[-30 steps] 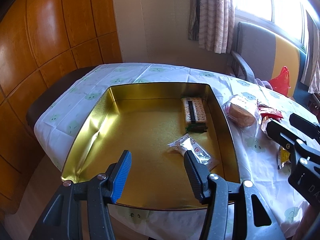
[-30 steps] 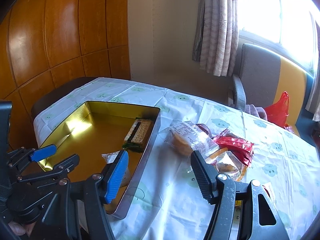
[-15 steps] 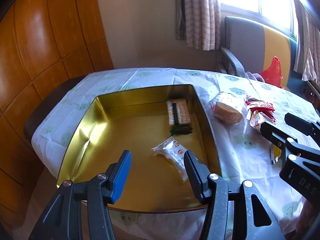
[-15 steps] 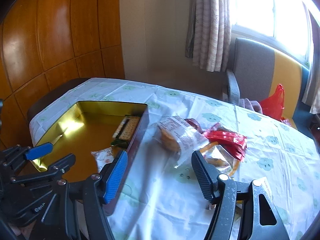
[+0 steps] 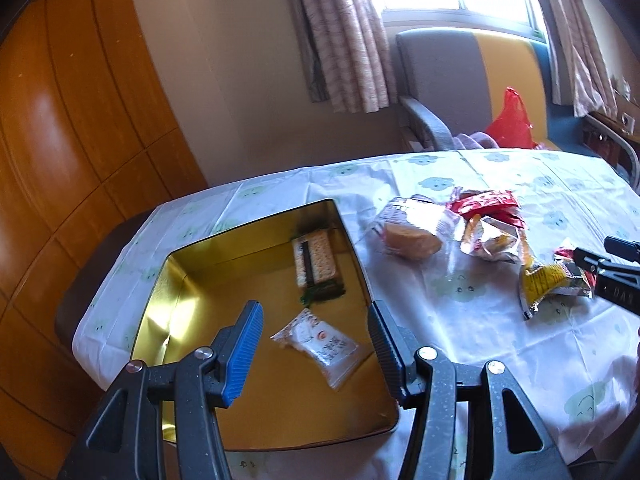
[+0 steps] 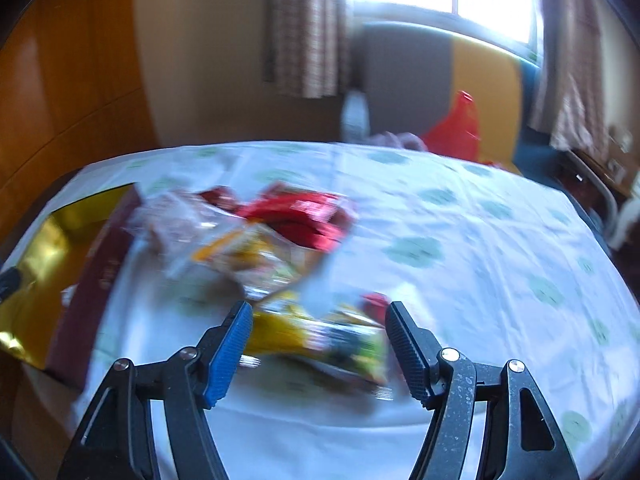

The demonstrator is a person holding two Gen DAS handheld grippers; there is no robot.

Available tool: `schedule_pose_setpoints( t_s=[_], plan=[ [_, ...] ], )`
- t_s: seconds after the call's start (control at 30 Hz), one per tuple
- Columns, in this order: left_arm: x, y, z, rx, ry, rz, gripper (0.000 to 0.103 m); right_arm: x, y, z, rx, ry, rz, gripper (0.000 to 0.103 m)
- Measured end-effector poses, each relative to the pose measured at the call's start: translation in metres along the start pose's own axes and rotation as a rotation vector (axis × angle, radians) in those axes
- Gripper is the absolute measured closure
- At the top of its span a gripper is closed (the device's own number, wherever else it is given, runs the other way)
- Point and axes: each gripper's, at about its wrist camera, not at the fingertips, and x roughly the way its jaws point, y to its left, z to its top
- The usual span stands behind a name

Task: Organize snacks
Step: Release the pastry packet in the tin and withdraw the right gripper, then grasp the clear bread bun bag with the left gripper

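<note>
Gripper [image 6: 319, 344] astride yellow packet [image 6: 320, 336]

Blurred. Right gripper [image 6: 318, 338] jaws apart over yellow-green foil snack packet [image 6: 320, 338], pads clear; red wrappers [image 6: 308, 216] beyond, gold tin [image 6: 36, 248] left.

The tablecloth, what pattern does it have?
The tablecloth is white with pale green smiling cloud shapes, clearest in the left wrist view.

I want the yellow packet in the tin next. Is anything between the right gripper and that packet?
Nothing visible. The right gripper hangs right over the yellow packet, jaws opening, packet lying between them but not gripped. The other snacks lie farther back toward the gold tin.
</note>
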Motion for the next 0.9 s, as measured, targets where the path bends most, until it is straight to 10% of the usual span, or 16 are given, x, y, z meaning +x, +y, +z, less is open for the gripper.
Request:
schedule_pose_setpoints(
  t_s=[0.9],
  plan=[
    [0.025,-0.057,0.012,0.118,0.064,-0.105,0.047,0.020,-0.078,-0.018,0.138,0.053,-0.064,0.032]
  ],
)
